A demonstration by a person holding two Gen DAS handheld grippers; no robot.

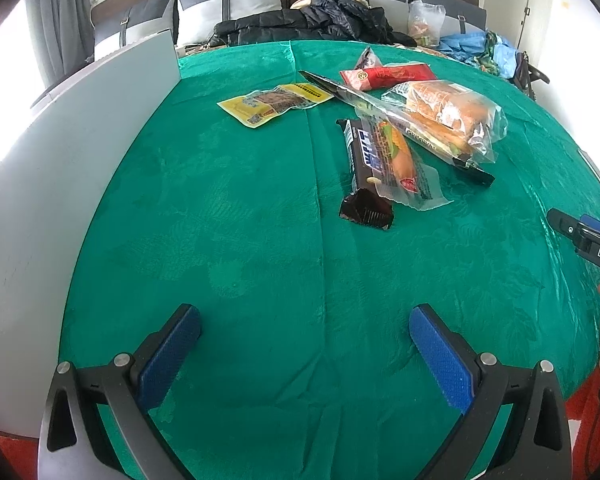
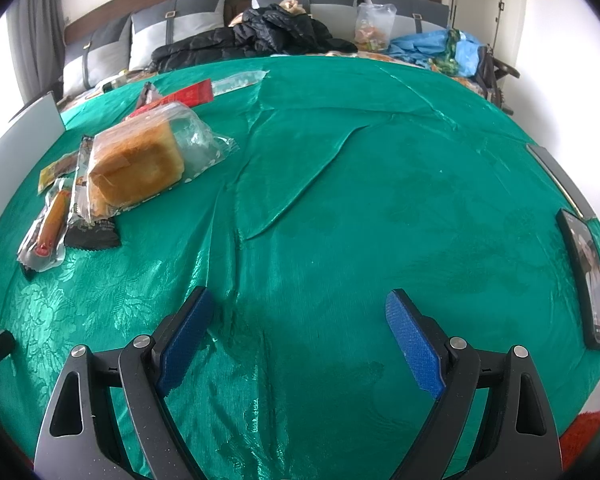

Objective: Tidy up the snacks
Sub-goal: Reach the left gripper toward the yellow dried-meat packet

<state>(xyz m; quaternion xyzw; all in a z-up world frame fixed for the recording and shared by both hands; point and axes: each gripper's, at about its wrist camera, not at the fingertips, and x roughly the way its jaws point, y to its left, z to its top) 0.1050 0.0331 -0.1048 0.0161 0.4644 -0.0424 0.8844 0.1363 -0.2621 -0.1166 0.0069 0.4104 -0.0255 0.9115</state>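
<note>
Several snacks lie on a green tablecloth (image 1: 240,240). A dark chocolate bar (image 1: 362,168) lies under a clear-wrapped sausage (image 1: 402,160). A long dark packet (image 1: 380,108) lies under a bagged bread loaf (image 1: 448,116). A red packet (image 1: 388,76) and a yellow packet (image 1: 272,102) lie farther back. My left gripper (image 1: 304,340) is open and empty, well short of the snacks. My right gripper (image 2: 300,328) is open and empty over bare cloth; the bread (image 2: 136,164) and sausage (image 2: 50,224) lie to its far left.
A grey box wall (image 1: 80,152) stands along the table's left side. A black phone (image 2: 590,276) lies at the right edge. Behind the table are pillows, a black jacket (image 1: 320,20), a plastic bag (image 2: 374,24) and blue cloth (image 2: 432,46).
</note>
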